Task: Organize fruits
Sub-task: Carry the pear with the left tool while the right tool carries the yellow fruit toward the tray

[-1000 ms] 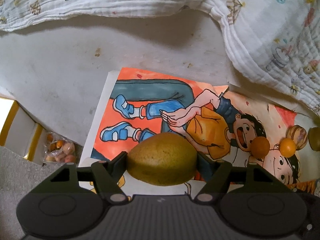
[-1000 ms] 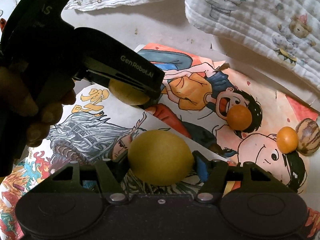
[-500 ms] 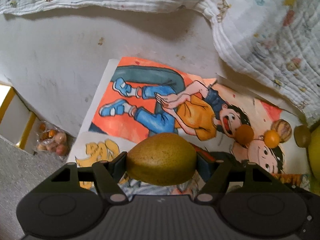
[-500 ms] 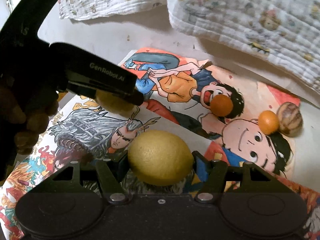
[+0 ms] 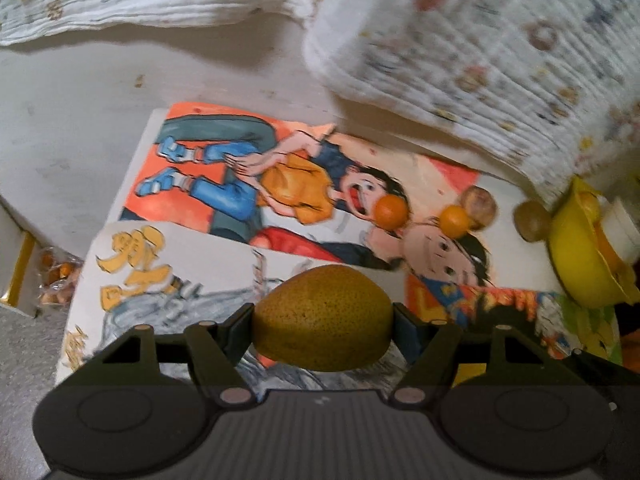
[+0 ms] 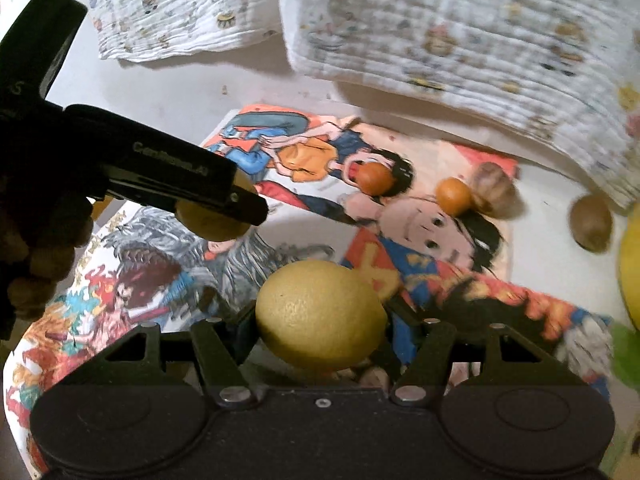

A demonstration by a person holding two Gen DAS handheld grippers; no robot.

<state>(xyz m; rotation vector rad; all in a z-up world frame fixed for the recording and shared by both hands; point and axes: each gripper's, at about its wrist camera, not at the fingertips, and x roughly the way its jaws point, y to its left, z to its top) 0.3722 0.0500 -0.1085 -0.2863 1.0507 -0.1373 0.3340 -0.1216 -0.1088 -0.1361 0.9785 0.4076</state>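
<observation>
My left gripper is shut on a brownish-green pear, held above the cartoon posters. In the right wrist view that same pear shows under the left gripper's black finger. My right gripper is shut on a yellow lemon. On the posters lie two small oranges and a brown striped fruit. A kiwi sits beside a yellow bowl at the right. The oranges and the kiwi also show in the right wrist view.
Patterned white cloths drape over the far side of the pale table. At the left edge lies a bag of small fruits next to a yellow-edged box. A person's hand holds the left gripper.
Both grippers have drawn back and up from the posters with their fruit still held. More of the scene shows, with the kiwi and yellow bowl coming into view at the right.
</observation>
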